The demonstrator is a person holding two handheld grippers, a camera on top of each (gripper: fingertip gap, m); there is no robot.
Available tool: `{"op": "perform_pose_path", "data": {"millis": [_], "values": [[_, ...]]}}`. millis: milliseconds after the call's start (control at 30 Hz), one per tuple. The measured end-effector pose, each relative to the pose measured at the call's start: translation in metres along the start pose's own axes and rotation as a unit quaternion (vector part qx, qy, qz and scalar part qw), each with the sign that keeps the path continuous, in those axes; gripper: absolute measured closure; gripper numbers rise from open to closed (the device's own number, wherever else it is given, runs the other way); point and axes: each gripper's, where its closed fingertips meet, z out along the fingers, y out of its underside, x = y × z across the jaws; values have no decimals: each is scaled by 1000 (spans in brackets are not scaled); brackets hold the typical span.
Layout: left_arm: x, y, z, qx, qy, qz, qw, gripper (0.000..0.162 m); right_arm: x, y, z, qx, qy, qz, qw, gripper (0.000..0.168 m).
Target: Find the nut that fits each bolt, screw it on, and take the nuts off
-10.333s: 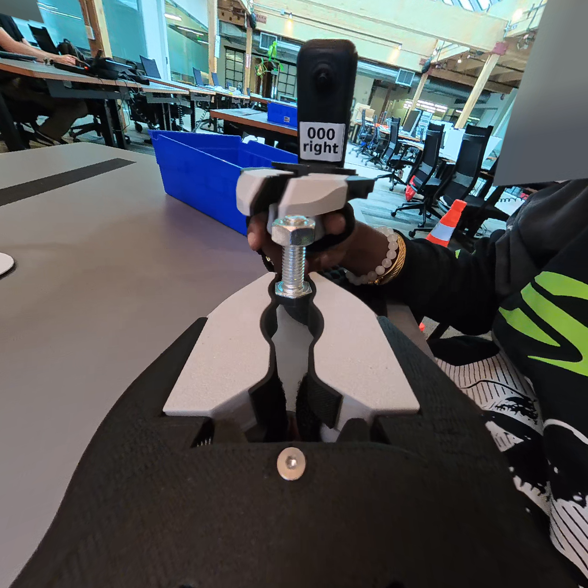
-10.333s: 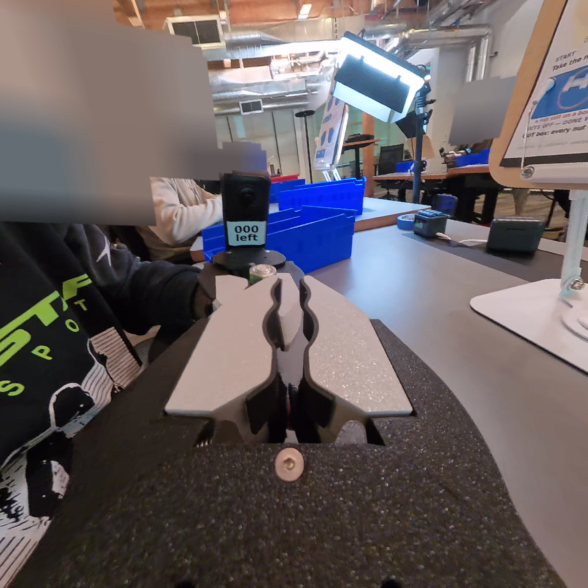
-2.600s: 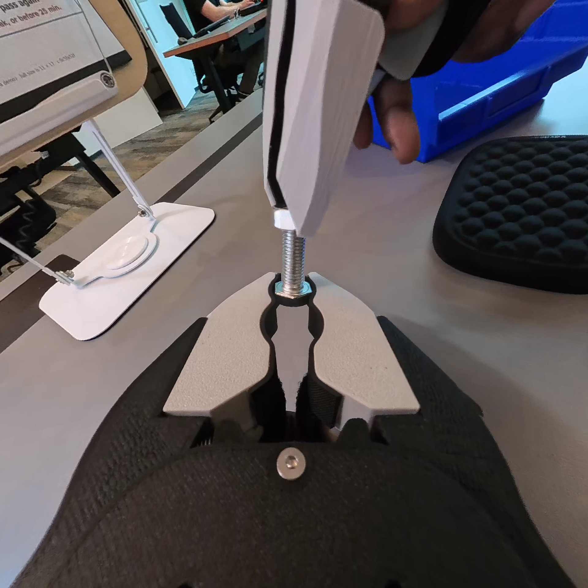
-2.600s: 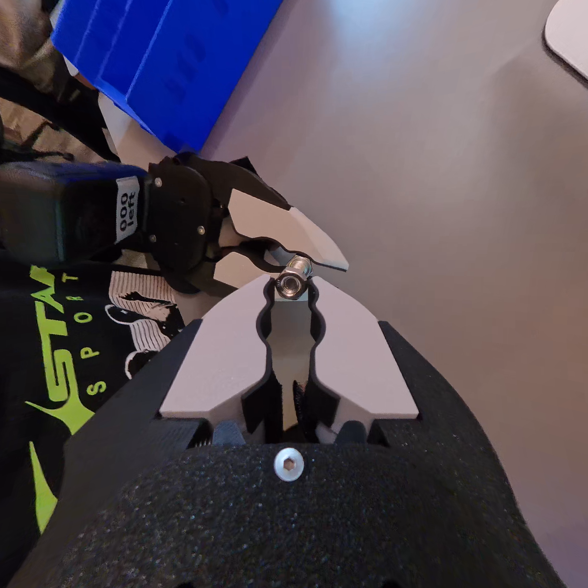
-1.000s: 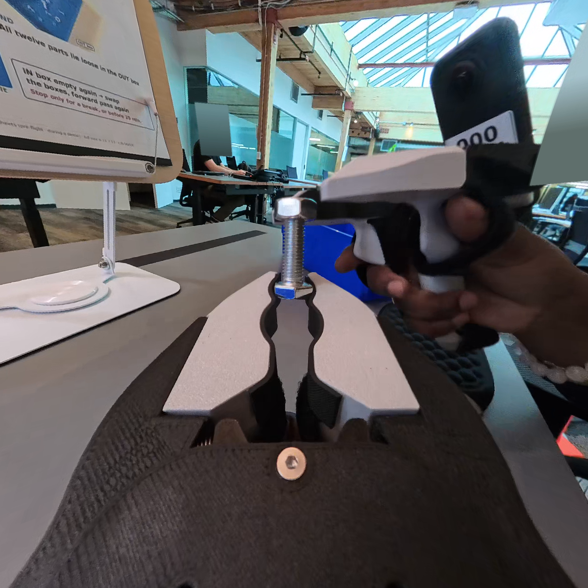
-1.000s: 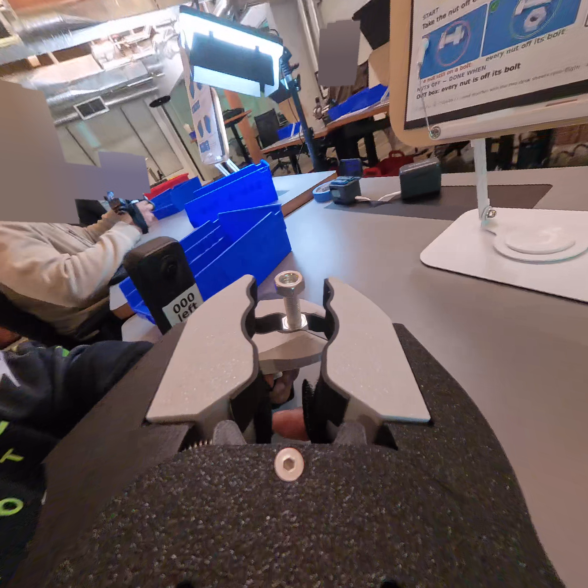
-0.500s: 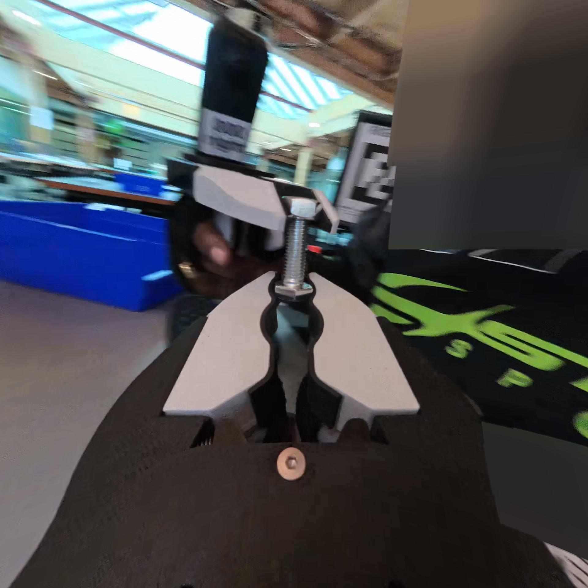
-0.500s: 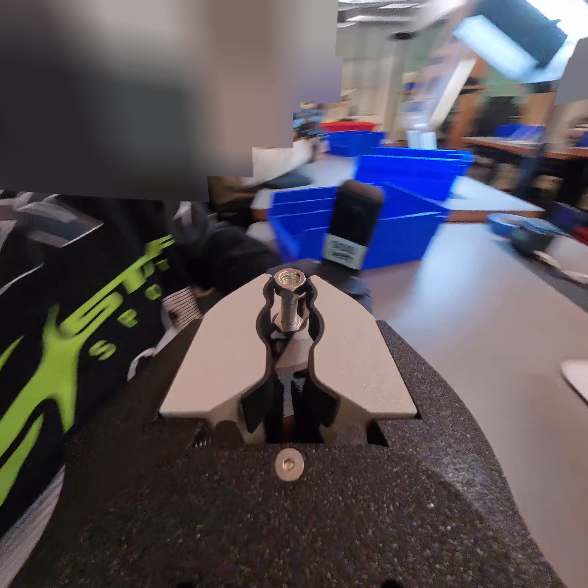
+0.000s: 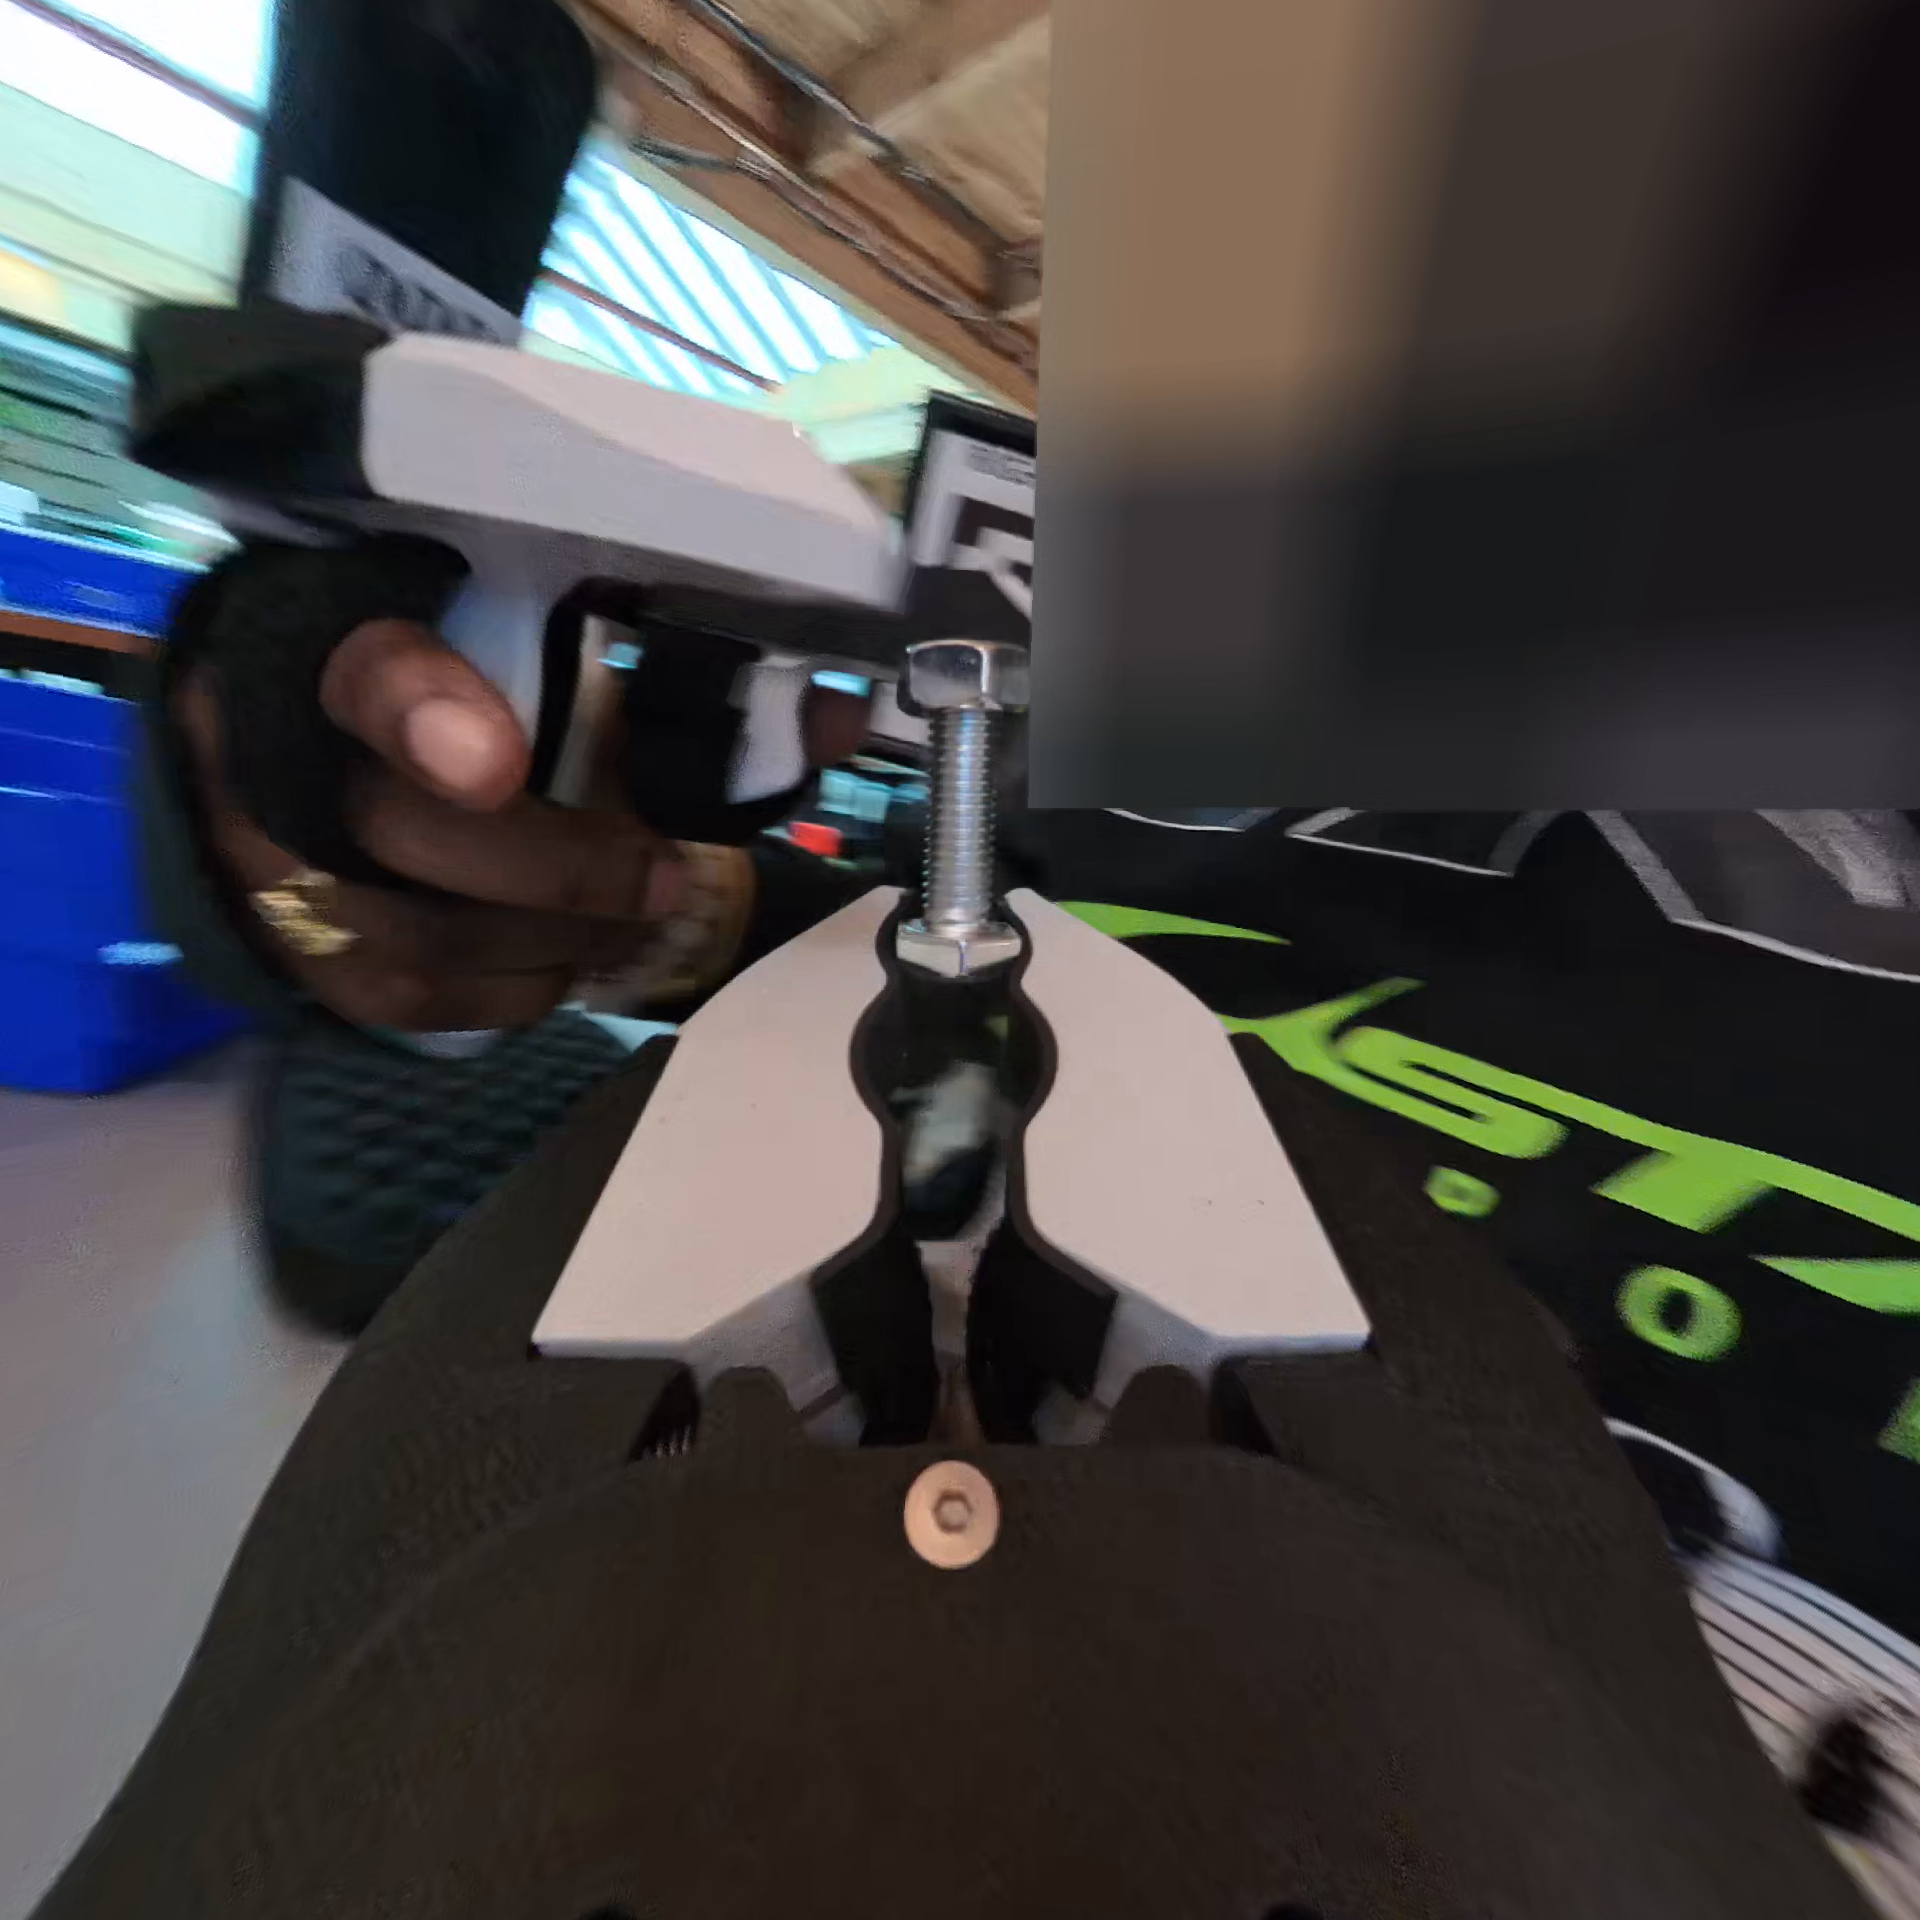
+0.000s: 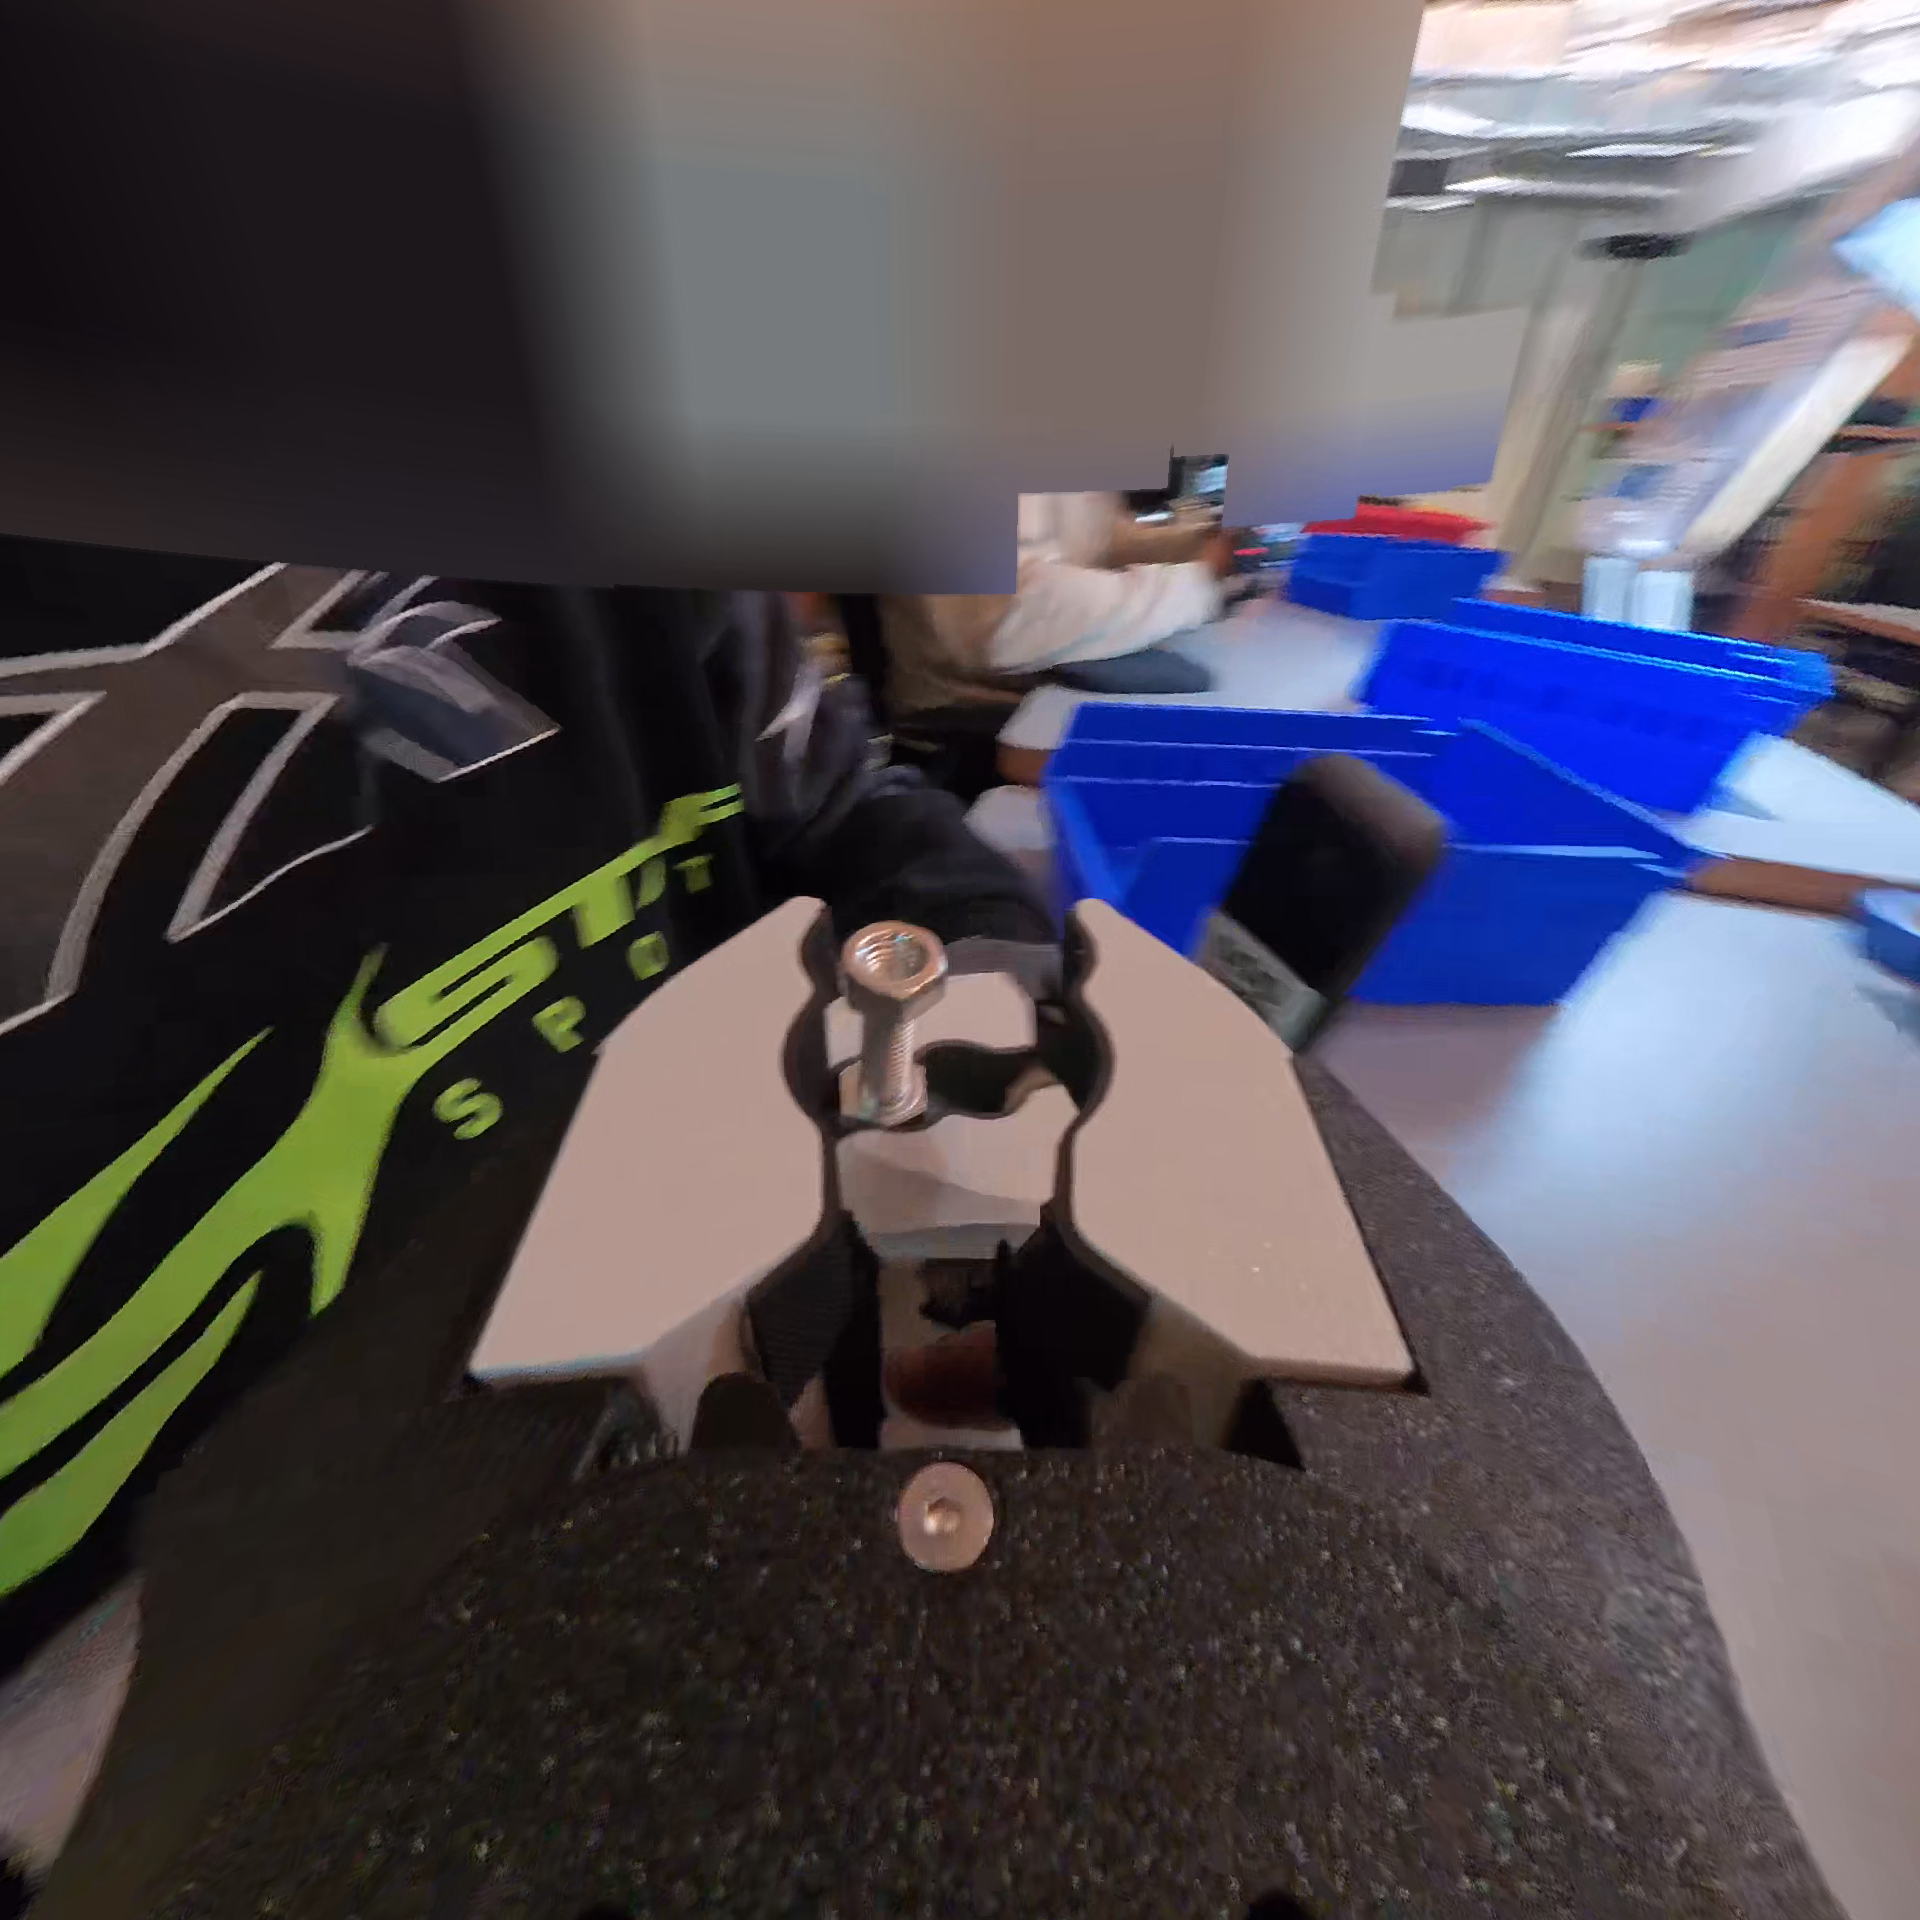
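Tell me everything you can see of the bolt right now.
The bolt is bright silver metal with a hex head and a threaded shank. It stands upright in the left wrist view, head uppermost. A silver hex nut sits on its lower end, pinched between the left gripper tips. The right gripper has its jaws spread to either side of the head, with a gap showing on one side.

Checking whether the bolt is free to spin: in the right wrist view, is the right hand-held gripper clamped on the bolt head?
No, the right hand-held gripper is open, its fingers clear of the bolt head.
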Motion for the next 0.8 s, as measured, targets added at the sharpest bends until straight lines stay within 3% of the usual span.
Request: {"op": "perform_pose_path", "data": {"millis": [67,100,200,267,400,633,700,800], "values": [[-33,-10,-10,18,-132,65,989,147,23,-8,-12,37,88,44,994,113],[-53,-16,-20,21,-213,96,972,147,36,-10,-18,63,144,71,985,114],[-101,-26,-67,0,-456,163,875,147,68,5,-35,119,318,139,930,118],[-110,-24,-83,-28,-513,179,839,147,76,22,-40,120,395,150,898,118],[-110,-23,-84,-39,-526,190,828,147,85,39,-42,93,475,124,866,123],[-110,-17,-79,-72,-517,204,828,147,84,30,-39,119,447,127,877,148],[-105,-16,-71,-69,-478,197,853,147,76,25,-36,115,412,109,898,149],[-88,-3,-48,-83,-361,141,918,148,50,6,-31,118,303,79,942,149]]}}
